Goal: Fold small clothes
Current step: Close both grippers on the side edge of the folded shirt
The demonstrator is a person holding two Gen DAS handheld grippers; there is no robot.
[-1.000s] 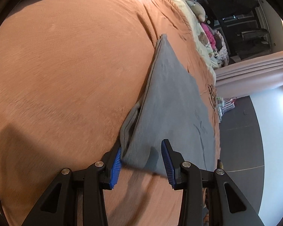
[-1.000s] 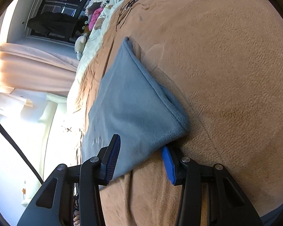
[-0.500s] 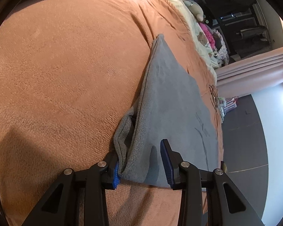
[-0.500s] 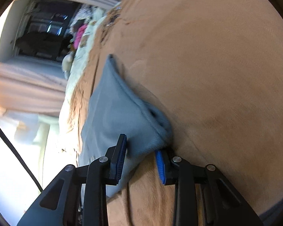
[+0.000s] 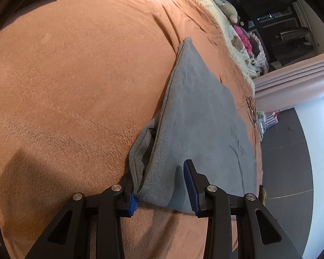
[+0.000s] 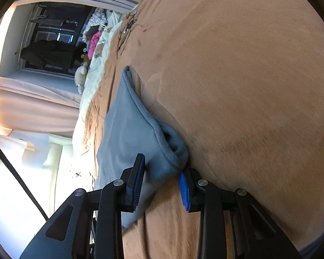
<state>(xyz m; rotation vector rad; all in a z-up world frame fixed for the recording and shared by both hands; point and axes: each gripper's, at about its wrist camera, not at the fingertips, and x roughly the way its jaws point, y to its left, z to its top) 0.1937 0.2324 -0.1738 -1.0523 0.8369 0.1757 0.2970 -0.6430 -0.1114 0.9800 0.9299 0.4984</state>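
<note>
Left wrist: left gripper [image 5: 162, 191] fingers straddle the cloth [image 5: 200, 125] corner on the bed [image 5: 75, 75], unclenched; right gripper [image 6: 162, 181] likewise, for a two-corner fold.

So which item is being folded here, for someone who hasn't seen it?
Start from the wide orange fleece blanket covering the bed. On it lies a folded grey fleece garment, tapering to a point; it is the only grey piece there.
</note>
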